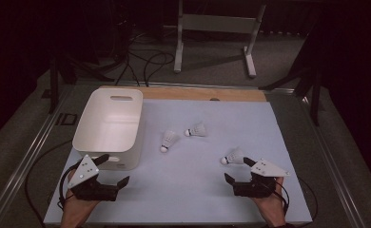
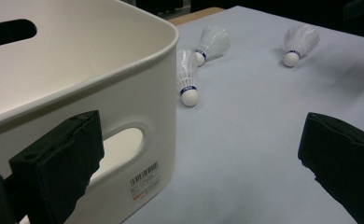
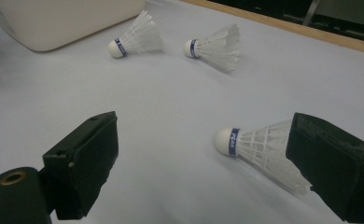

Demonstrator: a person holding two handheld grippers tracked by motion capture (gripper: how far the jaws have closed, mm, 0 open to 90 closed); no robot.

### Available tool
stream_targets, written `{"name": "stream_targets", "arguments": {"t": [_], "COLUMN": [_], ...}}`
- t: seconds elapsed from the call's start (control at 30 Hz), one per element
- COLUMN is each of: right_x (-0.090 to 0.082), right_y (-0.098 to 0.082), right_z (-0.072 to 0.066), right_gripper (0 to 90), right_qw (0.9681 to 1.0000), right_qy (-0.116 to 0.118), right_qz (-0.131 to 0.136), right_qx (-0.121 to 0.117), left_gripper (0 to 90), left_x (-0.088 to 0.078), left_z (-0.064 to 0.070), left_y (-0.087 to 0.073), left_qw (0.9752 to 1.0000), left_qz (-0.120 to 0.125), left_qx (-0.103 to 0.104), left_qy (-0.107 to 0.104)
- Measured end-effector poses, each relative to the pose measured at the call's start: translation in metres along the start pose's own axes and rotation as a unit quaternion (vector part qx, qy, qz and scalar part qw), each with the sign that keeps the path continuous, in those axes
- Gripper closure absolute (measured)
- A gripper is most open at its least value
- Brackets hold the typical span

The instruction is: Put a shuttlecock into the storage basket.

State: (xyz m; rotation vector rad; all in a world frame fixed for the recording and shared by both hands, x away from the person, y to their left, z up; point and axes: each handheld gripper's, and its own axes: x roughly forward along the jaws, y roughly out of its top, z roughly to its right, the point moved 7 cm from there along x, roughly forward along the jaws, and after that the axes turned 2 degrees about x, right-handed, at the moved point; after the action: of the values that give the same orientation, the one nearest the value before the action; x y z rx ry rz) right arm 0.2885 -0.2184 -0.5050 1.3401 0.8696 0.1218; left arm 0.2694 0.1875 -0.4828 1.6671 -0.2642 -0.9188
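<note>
Three white shuttlecocks with blue bands lie on the pale blue mat [image 1: 188, 194]. One shuttlecock [image 1: 169, 140] rests just right of the empty white bin [image 1: 108, 124], and a second [image 1: 196, 130] lies beyond it. The third [image 1: 233, 156] lies at the tip of my right gripper [image 1: 239, 170]. In the right gripper view this shuttlecock [image 3: 259, 147] sits between the wide jaws, with its feathers by the right-hand jaw and the gripper [image 3: 208, 163] open. My left gripper [image 1: 113, 170] is open at the bin's near right corner. Its own view [image 2: 199, 163] shows the bin wall [image 2: 138, 93] beside the left jaw.
The bin [image 3: 63, 18] has handle slots and a barcode label on its near wall. A wooden strip [image 1: 202, 93] borders the mat's far edge. Beyond the table stand a white metal frame [image 1: 217, 28] and floor cables [image 1: 145, 59]. Metal rails run along both table sides.
</note>
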Motion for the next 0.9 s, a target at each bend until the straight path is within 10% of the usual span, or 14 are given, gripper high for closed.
{"name": "stream_targets", "arguments": {"t": [0.9], "right_x": [0.009], "right_y": [0.02], "right_z": [0.025], "right_gripper": [9.1], "right_qw": [0.9996], "right_qy": [-0.026], "right_qz": [-0.015], "right_qx": [-0.002], "left_gripper": [0.8], "left_x": [0.001], "left_z": [-0.005], "left_y": [-0.007], "left_qw": [0.9996], "left_qz": [-0.006], "left_qx": [-0.009], "left_qy": [0.024]}}
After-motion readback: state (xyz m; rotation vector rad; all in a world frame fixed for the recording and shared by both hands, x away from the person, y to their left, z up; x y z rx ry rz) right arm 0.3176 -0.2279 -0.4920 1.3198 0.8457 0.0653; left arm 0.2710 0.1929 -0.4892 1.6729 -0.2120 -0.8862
